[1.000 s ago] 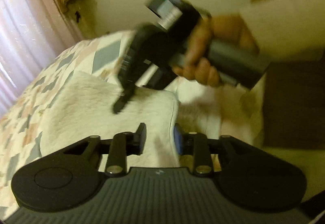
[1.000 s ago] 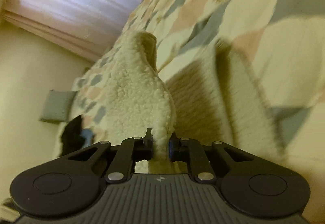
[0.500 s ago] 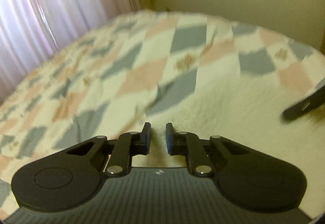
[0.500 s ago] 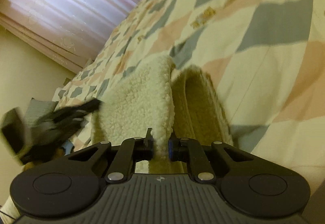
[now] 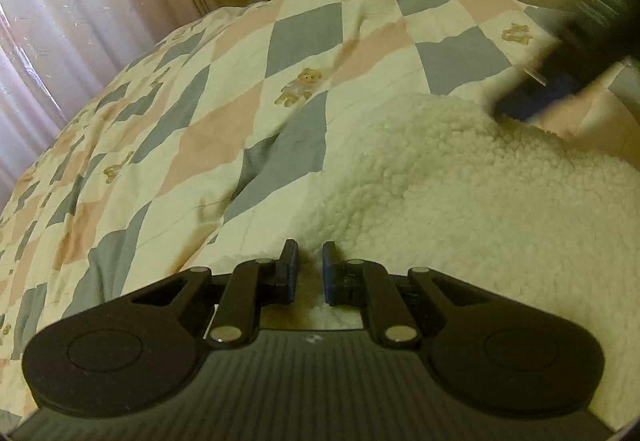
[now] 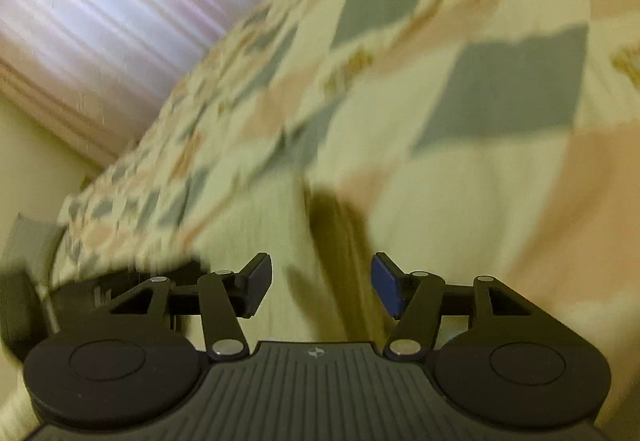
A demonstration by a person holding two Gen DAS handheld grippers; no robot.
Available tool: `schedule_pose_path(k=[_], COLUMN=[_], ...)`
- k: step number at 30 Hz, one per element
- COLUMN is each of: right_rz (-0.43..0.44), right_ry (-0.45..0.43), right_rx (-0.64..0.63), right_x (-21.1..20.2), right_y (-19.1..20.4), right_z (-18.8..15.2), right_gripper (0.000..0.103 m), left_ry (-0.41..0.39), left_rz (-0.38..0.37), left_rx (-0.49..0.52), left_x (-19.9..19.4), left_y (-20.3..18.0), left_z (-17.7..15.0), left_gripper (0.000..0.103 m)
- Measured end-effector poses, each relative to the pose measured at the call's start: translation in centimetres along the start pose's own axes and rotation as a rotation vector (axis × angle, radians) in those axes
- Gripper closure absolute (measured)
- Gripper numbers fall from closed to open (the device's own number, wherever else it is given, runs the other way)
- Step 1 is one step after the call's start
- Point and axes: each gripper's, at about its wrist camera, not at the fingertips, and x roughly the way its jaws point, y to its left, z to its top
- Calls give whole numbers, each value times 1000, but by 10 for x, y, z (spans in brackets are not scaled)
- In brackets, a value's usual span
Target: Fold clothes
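A cream fleece garment [image 5: 480, 201] lies bunched on the checked quilt [image 5: 200, 121]. My left gripper [image 5: 310, 265] sits low at the garment's near edge, its jaws a narrow gap apart with fleece showing between and below them; I cannot tell if they pinch it. My right gripper [image 6: 321, 283] is wide open and empty above the blurred garment [image 6: 288, 241]. It also shows in the left wrist view [image 5: 532, 97] as a dark blur at the garment's far right edge.
The quilt [image 6: 480, 81] covers the bed, with pink curtains [image 5: 60, 21] along its far left side. A pale wall stands behind the bed. A grey object [image 6: 28, 241] sits at the bed's left edge in the right wrist view.
My right gripper has opened and let go of the fleece fold it was pinching. My left gripper has dropped lower at the garment's edge and its jaws stay nearly closed.
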Motion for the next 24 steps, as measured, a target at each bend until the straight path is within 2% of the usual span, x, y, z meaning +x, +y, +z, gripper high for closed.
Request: schedule_pose_path(k=[1,3,6,8,11,14,17,18,21,24], right_rz=[17,40,86,98,70,15,-54,-106,-197,-219], right_ry=[-16,12,78,53,-18,-71,-54,-34,2,22], right_rx=[9,28,74,71,1,-62,-97,-124,-174,-188], right_x=[6,29,64,64,44,37,50,62,91,94], right_y=[0,1,-2,-2,10,19,22,23,19,17], right_z=[11,27,40,42,35,29,25,22,16,17], right_gripper=[45,47,89,90,91,91,92,93,93,89], left_ry=[-2,-6,-13,-45,-113,-84,-14,-3,10,19], left_rz=[-1,-1,12,48,93,110,131,134,129,143], left_rx=[0,3,20,11,-102,-132,-50,-33,-25,15], left_x=[0,0,-3,-15,-42,-43,-20,-11,-1,0], left_y=[0,0,0,7,29,39,28,25,17,5], left_z=[0,-1,-2,-2,-2,-10,-21,-24,-18,-10], left_gripper=[95,96,96,91,91,93,94,95,99,100])
